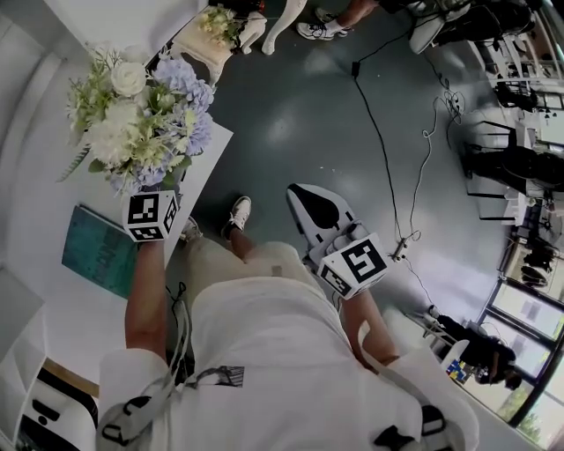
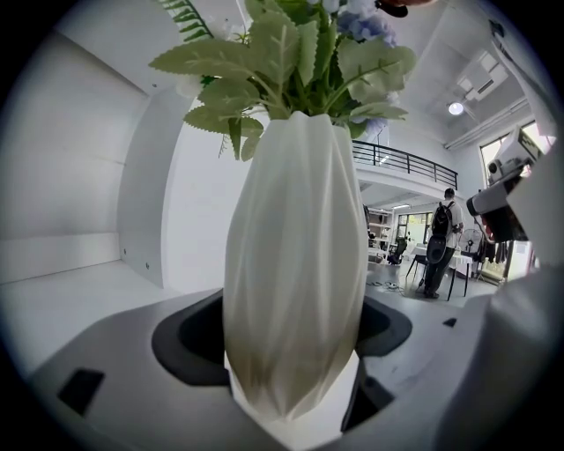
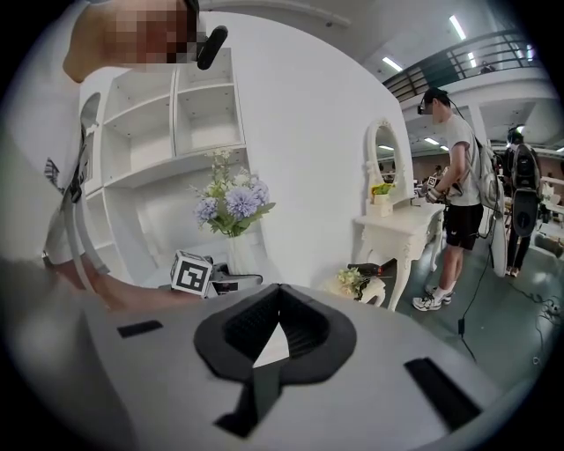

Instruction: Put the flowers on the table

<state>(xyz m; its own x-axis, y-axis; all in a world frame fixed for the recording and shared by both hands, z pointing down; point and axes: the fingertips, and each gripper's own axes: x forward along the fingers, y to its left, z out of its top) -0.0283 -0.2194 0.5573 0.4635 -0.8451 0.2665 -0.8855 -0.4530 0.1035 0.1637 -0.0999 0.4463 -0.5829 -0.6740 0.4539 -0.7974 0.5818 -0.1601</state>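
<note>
Closest in, the left tool (image 1: 153,213) has its jaws spread wide and pressed against the two sides of a white ribbed vase (image 2: 295,282). The vase stands upright between them and fills the gap. Green leaves and the flowers (image 1: 145,114), white and pale blue, rise from the vase mouth. From above, the bunch sits over the near corner of the white worktop (image 1: 53,194), though the blooms hide the foot of the vase, so I cannot tell there whether it rests on the surface or hangs just above it. A teal book (image 1: 99,251) lies flat on the worktop beside the left forearm, apart from the vase. The right tool (image 1: 308,204) is held out in front of the person's waist over the grey floor (image 1: 300,114), well apart from the flowers. Its jaws are brought together with only a small sliver of a gap, and nothing is between them. The person's white shoe (image 1: 238,214) shows on the floor between the two tools. Farther out, a black cable (image 1: 379,132) trails across the floor. Beyond the worktop's far end stands a small white side table (image 1: 196,48) with a little bouquet (image 1: 218,22) on it. In the right gripper view, white shelves (image 3: 167,114) fill the wall behind the flowers, and another person (image 3: 454,176) stands at a white dressing table (image 3: 401,231) with a mirror.
</note>
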